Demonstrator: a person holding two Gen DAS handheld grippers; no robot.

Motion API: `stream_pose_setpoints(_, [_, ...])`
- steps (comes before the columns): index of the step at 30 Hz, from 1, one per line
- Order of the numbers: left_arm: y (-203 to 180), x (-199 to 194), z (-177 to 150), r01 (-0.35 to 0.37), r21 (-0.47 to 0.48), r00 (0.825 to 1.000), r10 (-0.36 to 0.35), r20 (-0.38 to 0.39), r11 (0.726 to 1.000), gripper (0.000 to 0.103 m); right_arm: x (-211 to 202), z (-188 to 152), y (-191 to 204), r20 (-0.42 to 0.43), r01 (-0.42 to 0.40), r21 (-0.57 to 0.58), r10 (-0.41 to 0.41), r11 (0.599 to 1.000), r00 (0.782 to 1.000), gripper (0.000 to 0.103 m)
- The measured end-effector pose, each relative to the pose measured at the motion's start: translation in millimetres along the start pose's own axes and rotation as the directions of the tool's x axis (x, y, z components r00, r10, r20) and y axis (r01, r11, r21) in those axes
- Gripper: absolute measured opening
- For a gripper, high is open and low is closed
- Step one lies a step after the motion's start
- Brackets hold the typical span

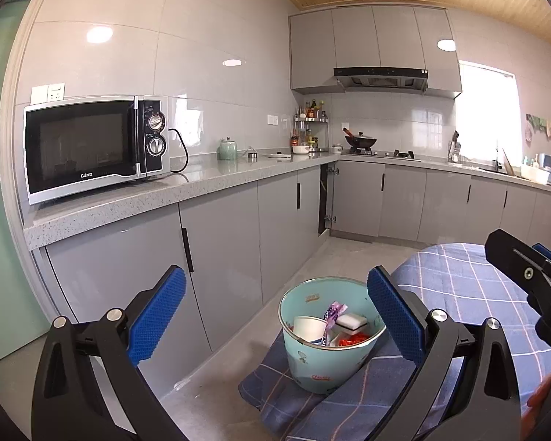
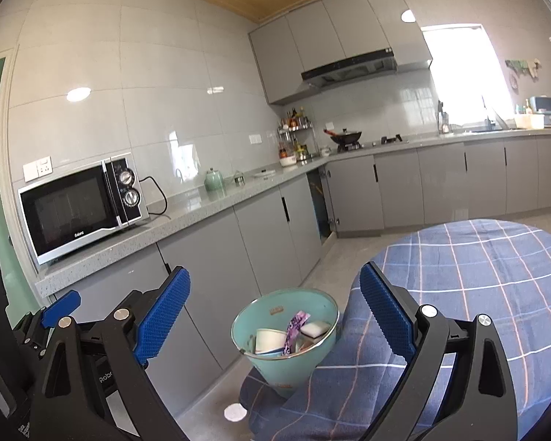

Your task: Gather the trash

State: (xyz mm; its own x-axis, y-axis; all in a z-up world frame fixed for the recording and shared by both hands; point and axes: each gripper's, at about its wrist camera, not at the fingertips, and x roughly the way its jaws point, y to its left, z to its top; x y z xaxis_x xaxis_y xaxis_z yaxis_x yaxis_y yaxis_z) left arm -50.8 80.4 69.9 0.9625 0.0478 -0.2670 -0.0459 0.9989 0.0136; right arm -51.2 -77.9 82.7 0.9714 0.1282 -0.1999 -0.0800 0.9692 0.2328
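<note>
Round teal trash bin (image 1: 325, 352) holding paper cup (image 1: 309, 328), purple wrapper (image 1: 333, 312), white sponge (image 1: 350, 321), sat beside checked-cloth desk (image 1: 470, 286), below and between spread, empty left gripper (image 1: 275, 316) and right gripper (image 2: 275, 316), ribbed blue pads (image 1: 395, 316).

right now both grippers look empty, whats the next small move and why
Probably lower the right gripper toward the small white round scrap on the floor by the tablecloth hem. Both grippers are open and hold nothing, the left gripper too. The teal bin already holds a paper cup and wrappers, and that scrap is the only loose piece visible outside it.
</note>
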Motion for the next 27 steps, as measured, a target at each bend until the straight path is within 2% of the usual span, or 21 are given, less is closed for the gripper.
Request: stream_pose_setpoints(27, [-3.4,0.9,-2.8,0.008,-0.005,1.000,-0.008,-0.018,1.000,0.097,-3.7,-4.3,-5.9,-0.013,0.017,0.031,-0.016,0.999,1.000,0.093])
